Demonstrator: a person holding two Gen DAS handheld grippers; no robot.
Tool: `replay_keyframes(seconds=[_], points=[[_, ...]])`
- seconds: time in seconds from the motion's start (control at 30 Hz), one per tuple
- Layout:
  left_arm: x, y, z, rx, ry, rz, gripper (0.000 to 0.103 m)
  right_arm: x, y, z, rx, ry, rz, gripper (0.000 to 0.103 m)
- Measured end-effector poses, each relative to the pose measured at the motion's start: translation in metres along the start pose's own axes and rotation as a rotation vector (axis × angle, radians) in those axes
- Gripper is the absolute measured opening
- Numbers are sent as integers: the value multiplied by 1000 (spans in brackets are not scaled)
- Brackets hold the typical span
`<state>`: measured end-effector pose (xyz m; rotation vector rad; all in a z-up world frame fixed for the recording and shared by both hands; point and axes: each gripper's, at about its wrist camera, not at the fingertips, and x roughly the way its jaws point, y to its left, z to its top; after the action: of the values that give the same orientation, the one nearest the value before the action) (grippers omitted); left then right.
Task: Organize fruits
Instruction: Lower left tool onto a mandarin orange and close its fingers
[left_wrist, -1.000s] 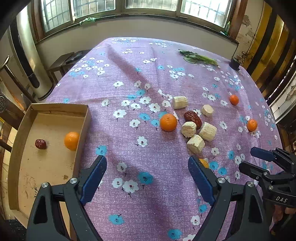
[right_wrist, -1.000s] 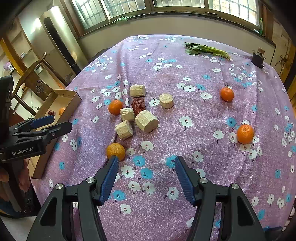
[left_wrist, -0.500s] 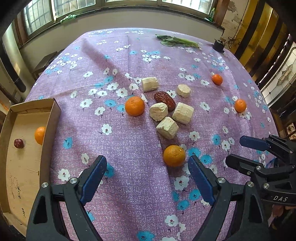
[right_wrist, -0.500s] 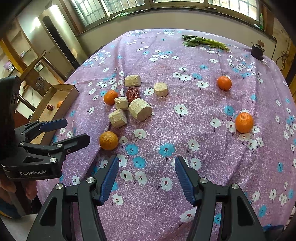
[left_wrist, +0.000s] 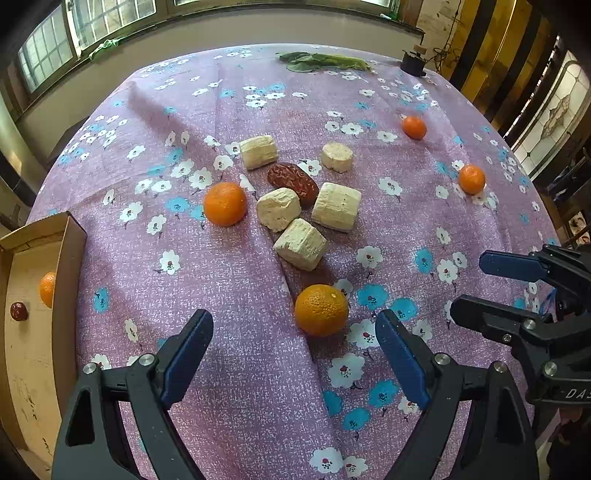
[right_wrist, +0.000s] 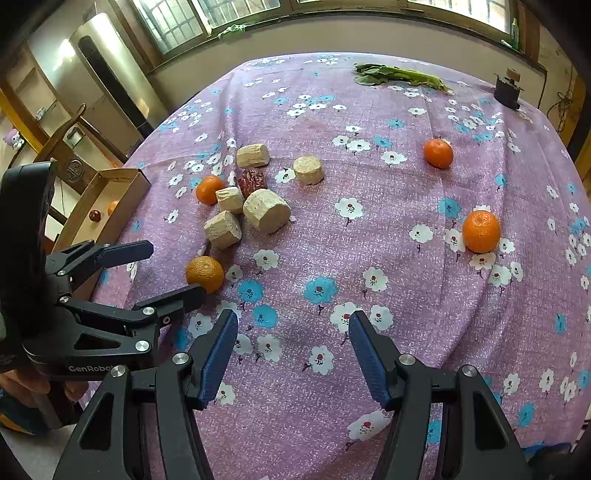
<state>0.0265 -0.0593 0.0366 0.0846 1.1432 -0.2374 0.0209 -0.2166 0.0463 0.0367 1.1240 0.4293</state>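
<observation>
My left gripper (left_wrist: 293, 350) is open and empty, its jaws just short of a near orange (left_wrist: 321, 310), which also shows in the right wrist view (right_wrist: 205, 274). Beyond it lie several pale root chunks (left_wrist: 301, 243), a red date (left_wrist: 292, 180) and a second orange (left_wrist: 225, 203). Two more oranges (left_wrist: 471, 179) (left_wrist: 414, 127) lie far right. A cardboard box (left_wrist: 68, 251) at the left holds an orange (left_wrist: 47, 288) and a date (left_wrist: 18, 311). My right gripper (right_wrist: 293, 356) is open and empty above bare cloth; an orange (right_wrist: 481, 231) lies ahead to its right.
The round table carries a purple flowered cloth (left_wrist: 258, 387). Green leaves (left_wrist: 321, 61) and a small dark object (left_wrist: 413, 62) lie at the far edge. A wooden chair (right_wrist: 62, 147) and a tall cabinet (right_wrist: 110, 77) stand left of the table.
My left gripper has swung right and forward, so the near orange now sits just in front of its open jaws. The right gripper has moved slightly forward. No fruit has moved.
</observation>
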Motion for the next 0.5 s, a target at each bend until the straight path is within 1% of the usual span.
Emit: replay_keyframes(seconds=[0.33, 0.4, 0.47, 0.5], points=[[14, -4, 2, 31, 8, 26, 89, 5, -3, 0, 6, 12, 5, 67], [17, -5, 3, 40, 7, 28, 80, 6, -3, 1, 5, 13, 8, 67], [22, -5, 3, 45, 22, 14, 48, 8, -2, 1, 3, 16, 14, 67], [23, -5, 2, 48, 20, 9, 46, 8, -2, 2, 2, 16, 17, 67]])
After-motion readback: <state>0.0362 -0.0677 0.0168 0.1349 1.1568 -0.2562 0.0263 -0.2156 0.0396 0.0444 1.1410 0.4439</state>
